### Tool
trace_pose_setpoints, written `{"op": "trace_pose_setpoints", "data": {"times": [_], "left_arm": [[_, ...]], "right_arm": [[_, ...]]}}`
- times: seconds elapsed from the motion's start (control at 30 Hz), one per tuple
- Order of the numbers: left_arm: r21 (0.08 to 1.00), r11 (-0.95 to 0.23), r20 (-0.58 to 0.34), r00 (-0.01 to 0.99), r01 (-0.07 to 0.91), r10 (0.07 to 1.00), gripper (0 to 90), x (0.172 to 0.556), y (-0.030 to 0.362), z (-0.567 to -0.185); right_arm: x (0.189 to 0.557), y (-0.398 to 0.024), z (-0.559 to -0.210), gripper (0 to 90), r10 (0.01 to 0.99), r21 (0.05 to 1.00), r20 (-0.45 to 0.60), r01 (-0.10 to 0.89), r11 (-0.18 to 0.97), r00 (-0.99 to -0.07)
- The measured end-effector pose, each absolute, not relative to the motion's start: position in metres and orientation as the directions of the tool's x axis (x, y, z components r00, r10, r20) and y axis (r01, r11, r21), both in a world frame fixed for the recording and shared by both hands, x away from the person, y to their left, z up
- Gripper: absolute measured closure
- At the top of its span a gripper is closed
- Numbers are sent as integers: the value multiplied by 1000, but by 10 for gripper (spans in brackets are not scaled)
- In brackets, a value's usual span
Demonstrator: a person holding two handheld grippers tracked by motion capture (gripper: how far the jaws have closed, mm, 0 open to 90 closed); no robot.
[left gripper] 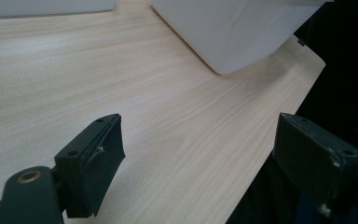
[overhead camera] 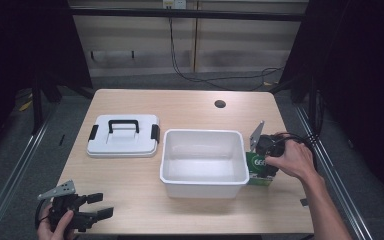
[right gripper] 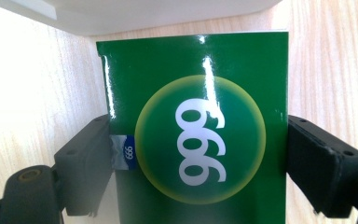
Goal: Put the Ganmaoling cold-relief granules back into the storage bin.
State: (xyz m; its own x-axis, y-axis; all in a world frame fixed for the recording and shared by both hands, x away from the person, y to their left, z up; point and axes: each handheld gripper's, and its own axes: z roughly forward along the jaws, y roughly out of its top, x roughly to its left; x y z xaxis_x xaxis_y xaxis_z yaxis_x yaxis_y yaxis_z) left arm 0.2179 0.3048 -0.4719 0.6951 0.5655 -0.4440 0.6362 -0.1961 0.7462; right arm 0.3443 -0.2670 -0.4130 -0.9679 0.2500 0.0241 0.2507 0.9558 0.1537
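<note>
The left gripper (overhead camera: 92, 205) sits at about 7 o'clock on the wooden table (overhead camera: 190, 107), held in the person's left hand (overhead camera: 55, 227). Its jaws are spread wide with nothing between them. In the left gripper view there is just bare table between the two black jaws.

Next comes the white lid (overhead camera: 123, 136) with a black handle, at about 10 o'clock. Beside it, in the middle, is the white tub (overhead camera: 203, 162).

Just beside the tub's right wall, at about 3 o'clock, lies the green box (overhead camera: 258, 167). The right hand (overhead camera: 292, 160) holds the right gripper (right gripper: 198, 154) over it.

In the right gripper view, the green box (right gripper: 196, 135) has a round mark with white numbers. Its long side runs from 6 o'clock up to 12 o'clock, along the jaws and toward the tub. The box sits right between the two jaws. The jaws are pinching it, one on each side edge.
</note>
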Motion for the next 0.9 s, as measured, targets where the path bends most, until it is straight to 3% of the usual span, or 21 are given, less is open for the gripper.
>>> {"op": "trace_pose_setpoints", "data": {"times": [0.9], "left_arm": [[746,-198,-444,697,636,564,160,218,305,-472]], "right_arm": [[337,-269,-391,157,267,112,60,272,956,-962]]}}
